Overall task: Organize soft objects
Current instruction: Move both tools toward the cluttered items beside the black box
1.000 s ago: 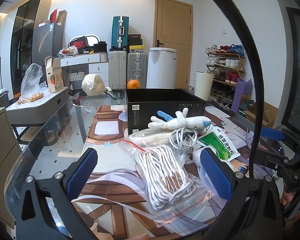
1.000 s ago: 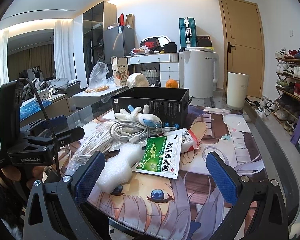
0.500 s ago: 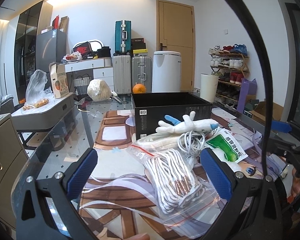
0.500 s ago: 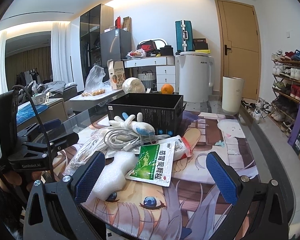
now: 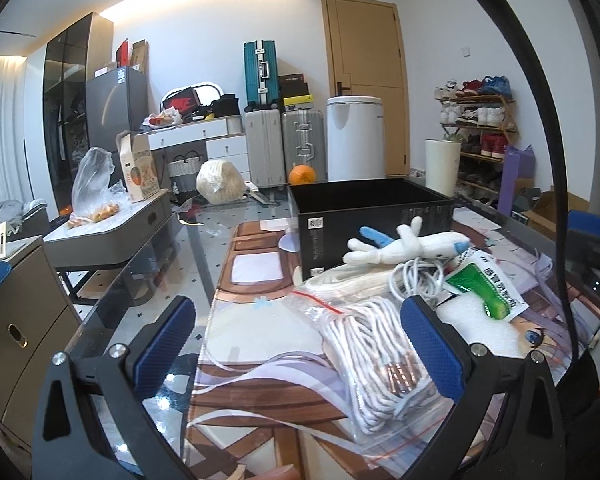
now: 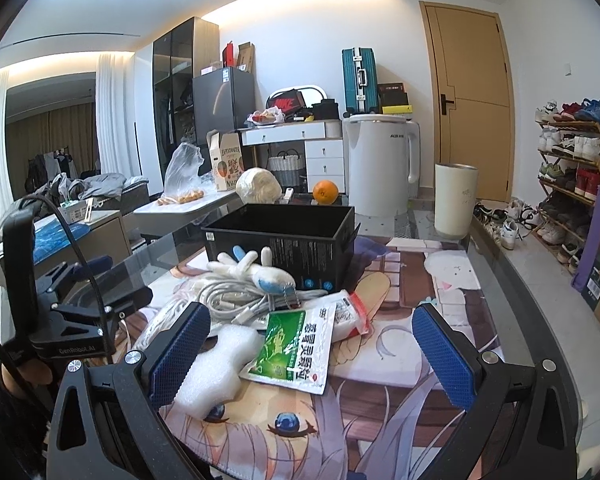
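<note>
Soft objects: untouched heap at twelve o'clock; I've pulled both tongs back, wide, empty; sorting unstarted.

over the last second the left gripper has tilted up, so the bag of cords sits lower in its view. the right gripper has also drawn back, and the black box looks farther off.

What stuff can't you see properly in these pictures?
- Black box floor: both views, hidden by its own walls.
- White foam piece: right wrist view, near end behind the right gripper's fingers.
- Zip bag of white cords: left wrist view, part behind the left gripper's fingers.
- Plush toy's face: turned away.
</note>
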Motion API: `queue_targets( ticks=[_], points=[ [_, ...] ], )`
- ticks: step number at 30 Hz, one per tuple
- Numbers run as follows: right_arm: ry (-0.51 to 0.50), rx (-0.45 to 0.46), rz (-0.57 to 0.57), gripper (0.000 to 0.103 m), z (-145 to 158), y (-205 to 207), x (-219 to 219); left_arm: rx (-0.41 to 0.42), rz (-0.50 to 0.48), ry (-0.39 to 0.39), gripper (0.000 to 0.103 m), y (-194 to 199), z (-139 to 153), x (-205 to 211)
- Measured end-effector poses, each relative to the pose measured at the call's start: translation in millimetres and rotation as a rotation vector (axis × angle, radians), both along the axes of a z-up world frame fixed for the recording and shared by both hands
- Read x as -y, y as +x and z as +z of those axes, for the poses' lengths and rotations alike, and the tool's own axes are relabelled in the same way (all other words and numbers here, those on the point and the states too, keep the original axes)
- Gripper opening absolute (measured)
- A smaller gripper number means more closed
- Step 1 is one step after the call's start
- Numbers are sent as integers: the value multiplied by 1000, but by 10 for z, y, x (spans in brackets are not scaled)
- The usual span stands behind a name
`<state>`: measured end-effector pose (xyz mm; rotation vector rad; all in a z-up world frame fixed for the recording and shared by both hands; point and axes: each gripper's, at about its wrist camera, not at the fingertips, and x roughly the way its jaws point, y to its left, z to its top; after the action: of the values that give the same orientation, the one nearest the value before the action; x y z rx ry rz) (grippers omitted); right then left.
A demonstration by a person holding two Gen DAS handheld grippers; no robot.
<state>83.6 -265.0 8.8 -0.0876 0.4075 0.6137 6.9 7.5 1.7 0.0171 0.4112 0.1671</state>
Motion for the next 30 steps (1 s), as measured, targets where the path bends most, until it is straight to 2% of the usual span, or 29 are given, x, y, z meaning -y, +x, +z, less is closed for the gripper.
queue_targets(
  ticks=[9, 18, 30],
  points=[
    [20, 22, 0, 102, 128, -43, 62, -13, 83, -3, 103, 52, -6, -97],
    [19, 24, 14, 102, 156, -49, 62, 0, 123, -7, 103, 66, 17, -146],
    [-24, -47, -37, 102, 48, 141, 54, 53, 141, -42, 103, 13, 66, -204]
  ],
)
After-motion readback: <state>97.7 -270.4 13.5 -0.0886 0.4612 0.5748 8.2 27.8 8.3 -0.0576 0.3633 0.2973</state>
